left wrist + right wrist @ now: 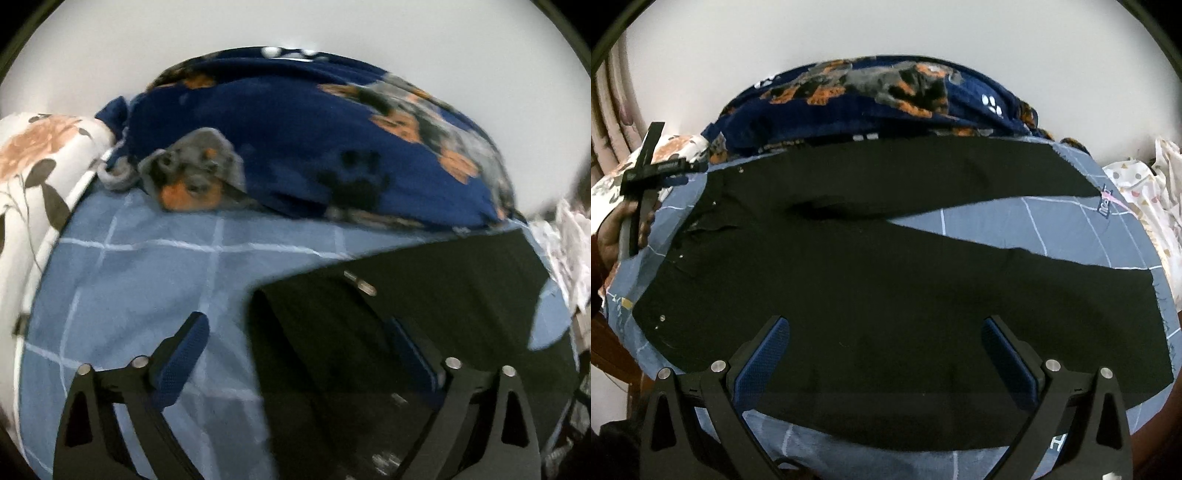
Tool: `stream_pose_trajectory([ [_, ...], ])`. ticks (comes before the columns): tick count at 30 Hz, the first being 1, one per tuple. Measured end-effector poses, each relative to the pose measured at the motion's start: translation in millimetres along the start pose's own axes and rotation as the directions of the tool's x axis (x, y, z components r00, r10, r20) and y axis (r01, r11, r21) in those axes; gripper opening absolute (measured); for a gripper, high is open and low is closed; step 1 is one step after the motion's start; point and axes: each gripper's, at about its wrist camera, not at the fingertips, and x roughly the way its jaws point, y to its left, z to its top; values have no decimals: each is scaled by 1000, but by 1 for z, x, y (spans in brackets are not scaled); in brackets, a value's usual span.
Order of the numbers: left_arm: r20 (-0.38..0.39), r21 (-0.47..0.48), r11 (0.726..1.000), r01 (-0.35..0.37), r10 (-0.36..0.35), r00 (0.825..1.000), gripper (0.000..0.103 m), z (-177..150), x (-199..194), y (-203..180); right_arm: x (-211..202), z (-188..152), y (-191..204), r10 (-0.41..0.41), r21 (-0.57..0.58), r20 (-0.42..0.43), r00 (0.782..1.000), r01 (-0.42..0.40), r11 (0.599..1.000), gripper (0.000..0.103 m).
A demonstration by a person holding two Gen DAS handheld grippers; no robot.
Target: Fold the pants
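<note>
Both sets of fingers are spread wide, gripping nothing: the right gripper point(884, 354) hovers over the black pants point(849, 280) lying flat on the bed point(1052, 229), legs apart; the left gripper point(295, 354) hangs at their waistband corner, a dog-print blanket point(295, 140) beyond.

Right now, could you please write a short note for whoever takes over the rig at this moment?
Left gripper: open, holding nothing, at the waistband end of the black pants.
Right gripper: open, holding nothing, above the near leg.
The pants lie spread flat on the blue checked bedsheet, waist to the left, both legs running right and splayed apart. A navy dog-print blanket is bunched along the far edge.
Done: pants laid out. No fold shows yet.
Left: probably bring one leg over the other, then fold along the length.
</note>
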Motion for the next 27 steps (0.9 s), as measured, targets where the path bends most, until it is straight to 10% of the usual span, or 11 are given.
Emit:
stream_pose_trajectory([
  [8,-63,83,996,32,-27,998,93,20,40,9,15,-1,-1,-15,8,-45,999,15,1000,103],
  [13,-146,171,983,69,-44,988,50,13,62,-6,21,-2,2,-18,7,-66,998,18,1000,103],
  [21,-32,80,991,108,-106,994,19,5,23,-8,22,3,2,-10,9,-63,998,11,1000,103],
  [27,130,155,978,136,-157,979,16,-17,-57,-57,19,50,-5,136,83,11,991,-137,987,103],
])
